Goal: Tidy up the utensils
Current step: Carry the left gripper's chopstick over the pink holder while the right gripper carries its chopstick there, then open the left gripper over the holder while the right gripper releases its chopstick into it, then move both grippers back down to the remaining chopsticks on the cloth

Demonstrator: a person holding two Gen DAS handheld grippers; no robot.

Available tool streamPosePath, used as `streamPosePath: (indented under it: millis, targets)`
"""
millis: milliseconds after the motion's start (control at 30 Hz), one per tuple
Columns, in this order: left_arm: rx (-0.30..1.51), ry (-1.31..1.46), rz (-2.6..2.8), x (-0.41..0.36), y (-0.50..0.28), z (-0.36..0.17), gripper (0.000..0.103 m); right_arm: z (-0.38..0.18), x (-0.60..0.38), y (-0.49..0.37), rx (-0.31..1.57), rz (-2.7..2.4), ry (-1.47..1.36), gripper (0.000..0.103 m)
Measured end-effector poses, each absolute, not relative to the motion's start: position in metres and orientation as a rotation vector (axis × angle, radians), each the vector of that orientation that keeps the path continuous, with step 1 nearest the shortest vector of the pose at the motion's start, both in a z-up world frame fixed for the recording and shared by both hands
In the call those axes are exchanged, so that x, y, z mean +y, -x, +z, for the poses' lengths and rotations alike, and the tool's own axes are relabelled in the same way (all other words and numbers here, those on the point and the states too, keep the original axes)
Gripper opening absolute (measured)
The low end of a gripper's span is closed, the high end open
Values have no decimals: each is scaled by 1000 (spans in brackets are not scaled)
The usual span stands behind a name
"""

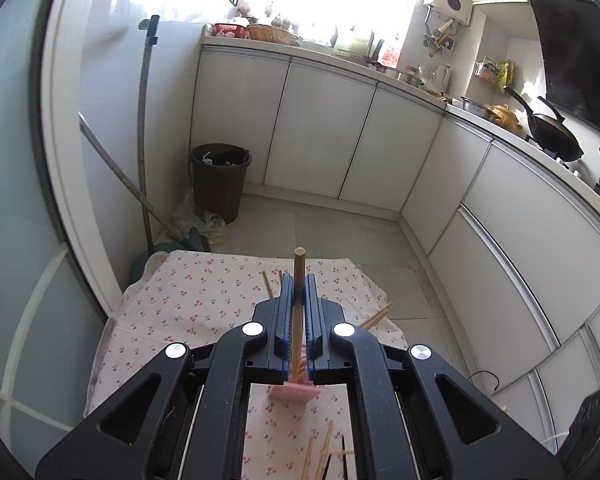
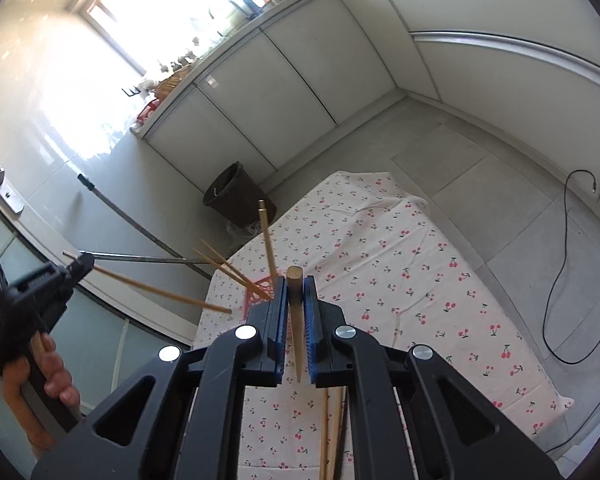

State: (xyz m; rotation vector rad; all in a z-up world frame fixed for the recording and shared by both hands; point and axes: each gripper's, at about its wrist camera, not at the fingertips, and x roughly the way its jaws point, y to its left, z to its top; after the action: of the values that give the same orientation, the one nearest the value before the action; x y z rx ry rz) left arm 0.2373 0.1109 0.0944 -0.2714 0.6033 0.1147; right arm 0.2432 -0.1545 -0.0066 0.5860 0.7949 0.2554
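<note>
My left gripper (image 1: 299, 286) is shut on a wooden chopstick (image 1: 299, 312) that stands upright between its blue pads, above the cherry-print cloth (image 1: 188, 296). My right gripper (image 2: 296, 292) is shut on another wooden chopstick (image 2: 296, 320). In the right wrist view the left gripper (image 2: 85, 261) shows at the left, held by a hand, with its chopstick (image 2: 160, 291) pointing toward a red slotted holder (image 2: 260, 292) that has several chopsticks (image 2: 267, 236) standing in it. More loose chopsticks (image 1: 320, 452) lie on the cloth below the left gripper and others (image 2: 330, 432) below the right gripper. A pink holder (image 1: 294, 392) shows under the left jaws.
A dark waste bin (image 1: 220, 180) stands on the floor by the white cabinets (image 1: 320, 132). A mop handle (image 1: 144, 140) leans on the left wall. A black cable (image 2: 560, 260) lies on the floor at the right. A wok (image 1: 552, 132) sits on the counter.
</note>
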Motion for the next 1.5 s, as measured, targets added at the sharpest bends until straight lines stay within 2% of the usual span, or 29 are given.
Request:
streamPosePath:
  millis: [233,300,367,533,900,1233,1367,1500]
  targets:
    - [662,258,127,103,-272,55,7,-9,-164,-246,791,232,-588,8]
    - [665,287,126,109,-270,48,12,-8,-165,-246,789,230,-588,8]
    - [652,307,134,115,-261,45,18,-8,-165,-246,790,230,-590,8]
    - [673,368,169,134,-229,32,22,0,-158,-249,781,238,-596,8]
    - [955,610,227,169,-152,-76,23,66,-105,-296,647,239,-519,8]
    - [929,617,186,174,-151,-67,23,46,-53,-340,671,199,-437,8]
    - [938,620,182,175,-154,-71,23,24,-41,-354,705,208,-428,13]
    - [934,625,176,175,-154,-70,23,15,-39,-347,723,213,-399,14]
